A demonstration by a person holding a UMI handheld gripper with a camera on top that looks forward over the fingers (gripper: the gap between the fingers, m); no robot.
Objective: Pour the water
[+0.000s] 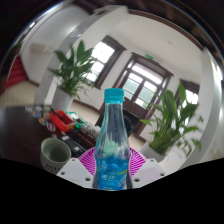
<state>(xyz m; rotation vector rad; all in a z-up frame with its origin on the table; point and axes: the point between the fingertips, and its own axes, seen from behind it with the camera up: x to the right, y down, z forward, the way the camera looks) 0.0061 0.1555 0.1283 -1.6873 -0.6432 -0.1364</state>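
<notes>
While the bottle stands upright between the fingers, the scene reads as follows
Gripper point(112, 168): fingers closed in on the bottle from both sides, pink pads against its lower body
Pads point(88, 160): pink, ribbed, one showing at each side of the bottle; no gap seen between pad and bottle
Bottle point(112, 140): clear blue plastic, upright, light blue label on the lower half
Cap point(114, 95): turquoise, on the bottle neck
Cup point(55, 154): pale mug, left of the fingers, near the bottle but apart from it; contents cannot be told
Table point(80, 135): low, carrying the cup and some red items
Red items point(65, 122): beyond the cup; kind cannot be told
Left plant point(72, 65): leafy, in a white pot, beyond the table
Right plant point(172, 122): leafy, right of the bottle
Windows point(142, 80): dark-framed, bright, on the far wall
</notes>
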